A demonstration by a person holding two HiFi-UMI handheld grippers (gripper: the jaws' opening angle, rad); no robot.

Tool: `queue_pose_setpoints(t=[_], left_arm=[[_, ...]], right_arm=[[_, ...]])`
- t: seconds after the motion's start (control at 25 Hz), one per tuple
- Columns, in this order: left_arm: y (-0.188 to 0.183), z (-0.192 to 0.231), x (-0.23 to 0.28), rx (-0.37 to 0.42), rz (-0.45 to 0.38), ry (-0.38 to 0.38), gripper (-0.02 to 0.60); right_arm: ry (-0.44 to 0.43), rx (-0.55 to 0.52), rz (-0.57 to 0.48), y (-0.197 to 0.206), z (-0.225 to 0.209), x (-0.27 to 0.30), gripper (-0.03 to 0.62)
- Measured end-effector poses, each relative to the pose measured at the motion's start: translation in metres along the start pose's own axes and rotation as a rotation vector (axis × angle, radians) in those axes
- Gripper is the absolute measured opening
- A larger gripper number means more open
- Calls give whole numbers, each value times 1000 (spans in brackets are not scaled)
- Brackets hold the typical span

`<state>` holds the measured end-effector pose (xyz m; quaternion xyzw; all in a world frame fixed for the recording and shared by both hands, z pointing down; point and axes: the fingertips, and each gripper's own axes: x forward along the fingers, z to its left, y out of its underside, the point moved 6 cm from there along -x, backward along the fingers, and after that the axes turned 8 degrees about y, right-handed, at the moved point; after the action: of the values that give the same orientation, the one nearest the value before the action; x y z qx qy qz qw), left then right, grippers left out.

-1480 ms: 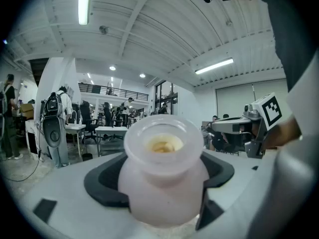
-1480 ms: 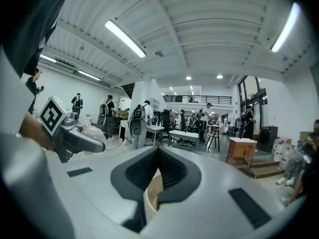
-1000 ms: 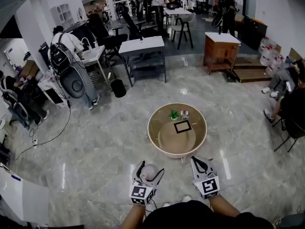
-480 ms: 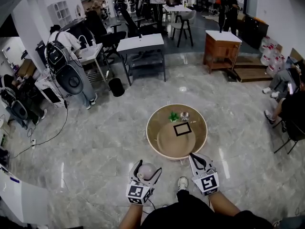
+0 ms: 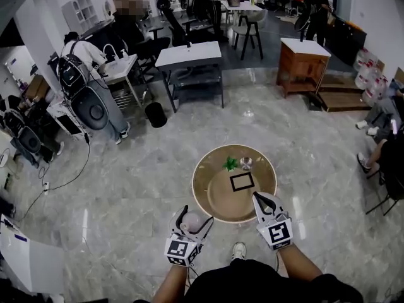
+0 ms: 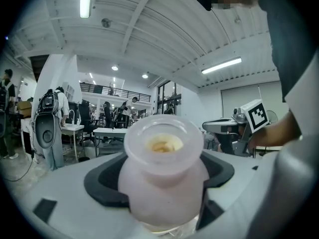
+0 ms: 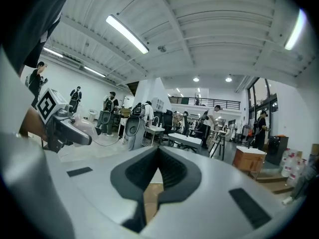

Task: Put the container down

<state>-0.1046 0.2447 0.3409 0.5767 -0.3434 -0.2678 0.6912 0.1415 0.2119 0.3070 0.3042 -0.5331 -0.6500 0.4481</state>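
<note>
A pale pink, wide-mouthed container point(image 5: 191, 221) point(image 6: 164, 183) sits upright between the jaws of my left gripper point(image 5: 191, 214), which is shut on its body. It hangs over the floor just left of the round wooden table's rim point(image 5: 202, 201). My right gripper point(image 5: 262, 199) point(image 7: 157, 156) is shut with nothing in it and hovers over the table's near right edge. On the table lie a black square frame point(image 5: 242, 182), a small green object point(image 5: 230, 163) and a metal cup point(image 5: 246, 163).
Marble floor surrounds the table. My shoe point(image 5: 238, 250) is below it. Farther off stand a grey desk point(image 5: 189, 55), a black bin point(image 5: 154, 114), a wooden cabinet point(image 5: 305, 65), and people at workstations on the left and seated at the right edge.
I have stepped toward the table, which now lies closer under the grippers. The right gripper has come over its near rim. The left gripper still holds the container.
</note>
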Motion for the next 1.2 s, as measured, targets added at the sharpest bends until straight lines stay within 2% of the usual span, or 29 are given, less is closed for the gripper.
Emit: queue_pose_setpoints(t=[0.24,0.56,0.8,1.04,1.2], left_arm=[[1,19,47,-23,21,-38,413],[4,61,84,-49,67,-108,412],[13,98,110,-41,89,-84,411],[11,143,139,-47,89,-50,413],[6,170,157,-25,99,-26,413]], right_arm=[[-79,17,-90,-5,-29,35,0],[-114,65,-67,7,-44,93,0],[-141,98,-148,2,-39,133,0],[-158,67,-123,2,-27,192,0],[-172,101,-147,-2,-19,226,0]])
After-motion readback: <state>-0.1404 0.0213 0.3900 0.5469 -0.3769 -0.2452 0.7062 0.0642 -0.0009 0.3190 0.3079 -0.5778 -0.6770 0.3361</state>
